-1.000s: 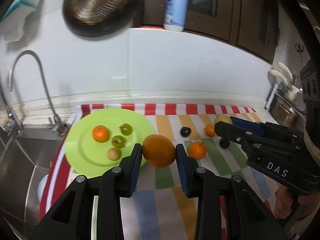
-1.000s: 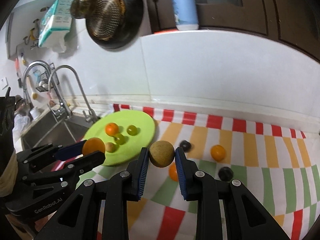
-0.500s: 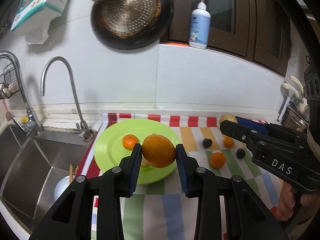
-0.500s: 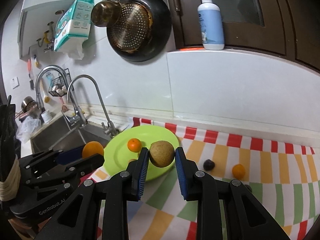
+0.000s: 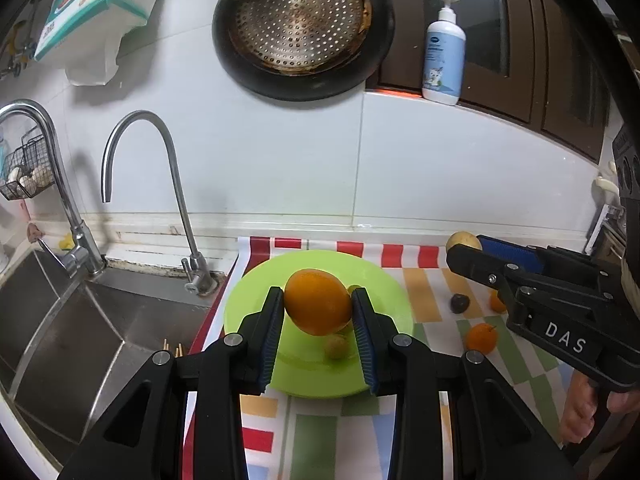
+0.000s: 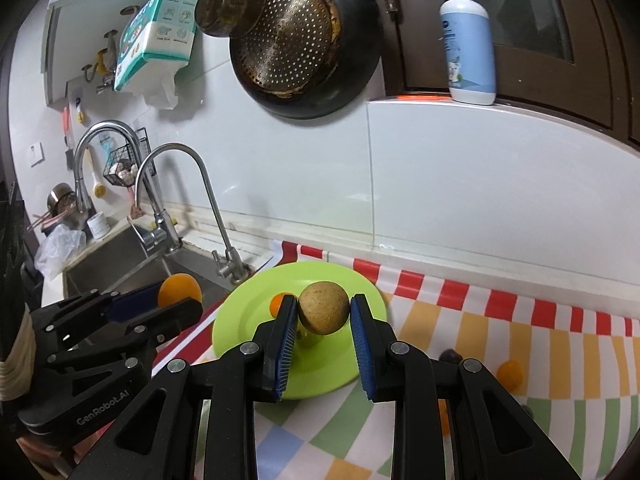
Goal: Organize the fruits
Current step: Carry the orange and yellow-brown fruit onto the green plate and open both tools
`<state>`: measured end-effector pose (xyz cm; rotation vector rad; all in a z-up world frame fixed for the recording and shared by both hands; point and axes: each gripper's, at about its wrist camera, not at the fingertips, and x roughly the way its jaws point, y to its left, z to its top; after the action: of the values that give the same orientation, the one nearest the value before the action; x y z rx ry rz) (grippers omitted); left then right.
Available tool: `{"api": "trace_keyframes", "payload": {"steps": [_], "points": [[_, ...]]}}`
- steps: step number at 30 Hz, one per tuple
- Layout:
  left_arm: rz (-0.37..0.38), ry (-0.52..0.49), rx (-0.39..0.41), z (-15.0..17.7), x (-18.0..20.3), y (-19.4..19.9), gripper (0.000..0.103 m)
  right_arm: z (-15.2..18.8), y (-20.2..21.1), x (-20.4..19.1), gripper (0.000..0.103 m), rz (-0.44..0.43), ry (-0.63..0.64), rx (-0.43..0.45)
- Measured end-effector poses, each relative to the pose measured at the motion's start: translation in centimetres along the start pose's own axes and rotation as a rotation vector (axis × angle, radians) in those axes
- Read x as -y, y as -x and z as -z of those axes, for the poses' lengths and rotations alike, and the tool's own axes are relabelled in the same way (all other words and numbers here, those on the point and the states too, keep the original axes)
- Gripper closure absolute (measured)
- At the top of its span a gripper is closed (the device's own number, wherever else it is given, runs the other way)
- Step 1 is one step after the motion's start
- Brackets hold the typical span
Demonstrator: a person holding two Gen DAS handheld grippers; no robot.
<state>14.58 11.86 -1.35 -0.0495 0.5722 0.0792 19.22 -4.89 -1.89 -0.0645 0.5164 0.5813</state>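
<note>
My left gripper [image 5: 318,308] is shut on a large orange [image 5: 318,307], held in the air over the green plate [image 5: 384,292]. My right gripper [image 6: 324,312] is shut on a round brown fruit [image 6: 324,307], also above the green plate [image 6: 244,320]. A small orange [image 6: 276,304] and a pale green fruit [image 5: 337,347] lie on the plate, mostly hidden behind the held fruit. On the striped cloth [image 5: 432,300] lie a small orange [image 5: 482,338] and a dark fruit [image 5: 459,303]. The right gripper shows at the right of the left wrist view with the brown fruit [image 5: 463,241].
A steel sink [image 5: 64,340] with two faucets [image 5: 176,200] lies left of the plate. A perforated pan [image 5: 300,24] hangs on the white wall, and a lotion bottle [image 5: 444,56] stands on a ledge. A hand [image 5: 580,412] grips the right tool.
Both grippers have carried their fruit left and slightly up, from over the striped cloth to above the green plate. The sink has come further into view.
</note>
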Motion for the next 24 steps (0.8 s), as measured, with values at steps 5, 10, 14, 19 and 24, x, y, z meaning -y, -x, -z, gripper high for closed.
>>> {"api": "trace_keyframes", "payload": {"steps": [5,10,14,19,24], "points": [[-0.004,0.010,-0.027,0.2,-0.8,-1.7,0.069,-0.2,-2.0,0.2,0.075,-0.002,-0.009,-0.026],[-0.005,0.017,-0.058,0.5,-1.4,-3.3,0.069,0.3,-4.1,0.3,0.075,-0.006,-0.015,-0.067],[-0.004,0.018,-0.085,1.0,-1.7,-4.7,0.069,0.9,-5.7,0.2,0.075,-0.008,-0.017,-0.102],[-0.006,0.023,-0.121,1.7,-2.1,-6.4,0.069,1.9,-7.4,0.3,0.075,-0.014,-0.020,-0.144],[0.001,0.032,-0.155,2.2,-2.5,-7.7,0.069,2.9,-9.0,0.5,0.075,-0.020,-0.031,-0.186]]}}
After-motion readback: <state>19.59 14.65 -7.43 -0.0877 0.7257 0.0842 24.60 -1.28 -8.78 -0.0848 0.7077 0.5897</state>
